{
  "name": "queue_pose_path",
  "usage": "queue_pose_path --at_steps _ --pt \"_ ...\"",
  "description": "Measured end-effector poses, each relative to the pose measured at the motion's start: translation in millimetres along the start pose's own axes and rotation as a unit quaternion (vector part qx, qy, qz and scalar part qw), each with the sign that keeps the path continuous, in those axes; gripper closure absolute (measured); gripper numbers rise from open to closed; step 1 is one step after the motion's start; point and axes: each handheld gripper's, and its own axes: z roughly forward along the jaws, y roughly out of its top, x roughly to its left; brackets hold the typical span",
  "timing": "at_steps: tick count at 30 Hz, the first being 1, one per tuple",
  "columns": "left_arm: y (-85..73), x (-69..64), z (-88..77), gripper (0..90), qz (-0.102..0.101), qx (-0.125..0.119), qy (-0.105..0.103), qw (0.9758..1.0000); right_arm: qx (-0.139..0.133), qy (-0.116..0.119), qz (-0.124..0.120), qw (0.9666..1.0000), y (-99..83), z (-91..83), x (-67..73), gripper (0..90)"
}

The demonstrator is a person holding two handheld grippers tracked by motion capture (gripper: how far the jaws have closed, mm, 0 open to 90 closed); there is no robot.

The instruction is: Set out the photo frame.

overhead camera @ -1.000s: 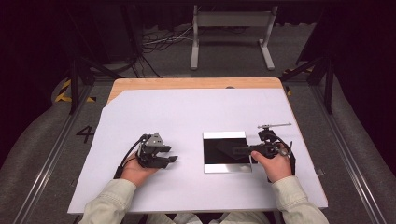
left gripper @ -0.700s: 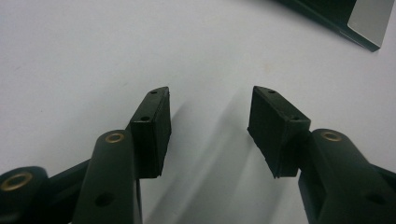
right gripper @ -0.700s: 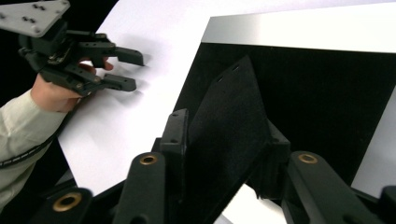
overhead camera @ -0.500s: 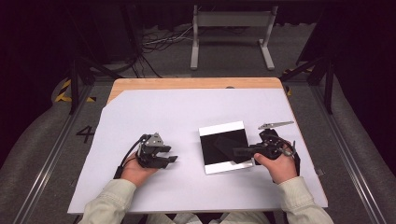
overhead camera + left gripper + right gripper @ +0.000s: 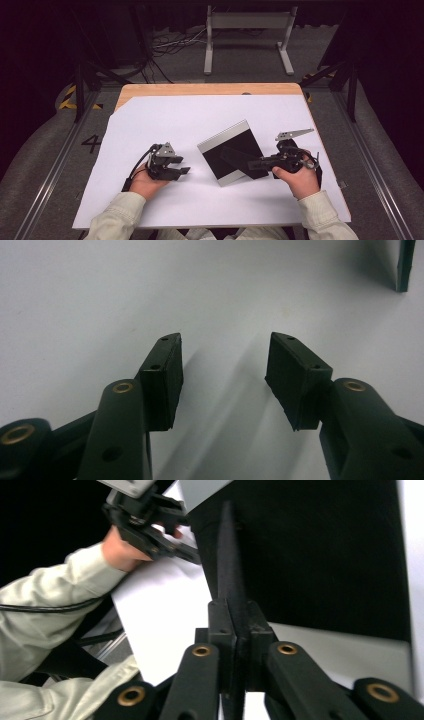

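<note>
High view first: we are working on a white sheet covering the surface (image 5: 150, 120), with a strip of bare wood showing along the far edge. Largest on it is the flat board (image 5: 234, 157), black-faced with a pale border, which is sitting just right of centre and tilting, its right side lifting off the sheet while its lower left corner appears to be staying down. We judge that it is tilting because our right claw (image 5: 255, 164) is pinching its right-hand edge and raising it.

Right gripper view is showing why the grip is placed there: the board (image 5: 325, 555) is thin, so an edge is the only part the jaws can close around. The right claw (image 5: 235, 645) has just been closing, and its pads are now pressing together on the board's thin black edge, with the dark face spreading off to one side.

Our left claw (image 5: 176, 170) is resting near the sheet, left of the board and apart from it. In the left gripper view the left claw (image 5: 225, 380) is standing open, nothing between its pads, with the board's corner (image 5: 404, 265) just visible at the upper right.

We are seeing plenty of bare sheet beyond and left of the board for swinging it. The right and near edges of the sheet are lying closer, so moving that way is leaving less room.
</note>
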Motion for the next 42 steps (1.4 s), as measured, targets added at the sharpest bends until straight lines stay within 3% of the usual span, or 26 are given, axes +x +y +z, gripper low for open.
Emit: queue_pose_path --at_steps 3,6,10,20,25,28,32,36,39,40,41,42 --pt "0.0 -0.1 0.3 49.3 0.000 0.002 -0.001 1.0000 -0.011 -0.016 -0.022 0.9996 1.9 0.0 6.9 87.1" --pt "0.1 -0.3 0.6 49.3 0.002 0.003 -0.001 1.0000 -0.023 -0.008 -0.024 0.9994 1.3 1.0 6.9 87.2" --pt "0.0 0.0 0.6 49.3 0.000 0.002 0.000 1.0000 -0.045 -0.017 -0.037 0.9981 0.9 3.3 7.5 87.2" --pt "0.0 0.2 0.0 49.3 0.000 0.000 -0.001 1.0000 -0.092 -0.043 -0.086 0.9911 -1.7 9.4 9.6 87.1" --pt "0.0 0.1 0.4 49.3 0.000 0.002 -0.001 1.0000 -0.081 -0.050 -0.117 0.9885 -4.6 9.8 3.0 86.4" --pt "0.0 -0.1 0.4 49.2 0.000 0.002 -0.001 1.0000 -0.070 -0.055 -0.159 0.9832 -5.6 8.9 3.1 85.0" --pt "0.0 0.1 0.0 48.5 -0.002 0.001 -0.001 1.0000 -0.051 -0.056 -0.195 0.9779 -6.8 5.7 -0.1 83.3" --pt "0.1 0.1 0.1 48.2 0.000 0.001 0.000 1.0000 -0.016 -0.060 -0.218 0.9740 -9.9 0.6 -5.5 82.6" --pt "0.1 0.3 0.2 48.2 0.000 0.001 -0.001 1.0000 0.017 -0.063 -0.244 0.9674 -11.3 -1.3 -6.0 82.9" --pt "0.1 0.3 0.2 48.2 0.000 0.001 -0.001 1.0000 0.017 -0.063 -0.244 0.9674 -11.3 -1.3 -6.0 82.9" --pt "0.1 0.3 0.3 48.2 0.000 0.001 -0.001 1.0000 0.033 -0.065 -0.253 0.9649 -12.0 -1.5 -5.0 83.6" --pt "0.1 0.2 0.4 48.2 0.000 0.000 -0.001 1.0000 0.042 -0.062 -0.250 0.9653 -12.7 -1.6 -4.7 84.2"
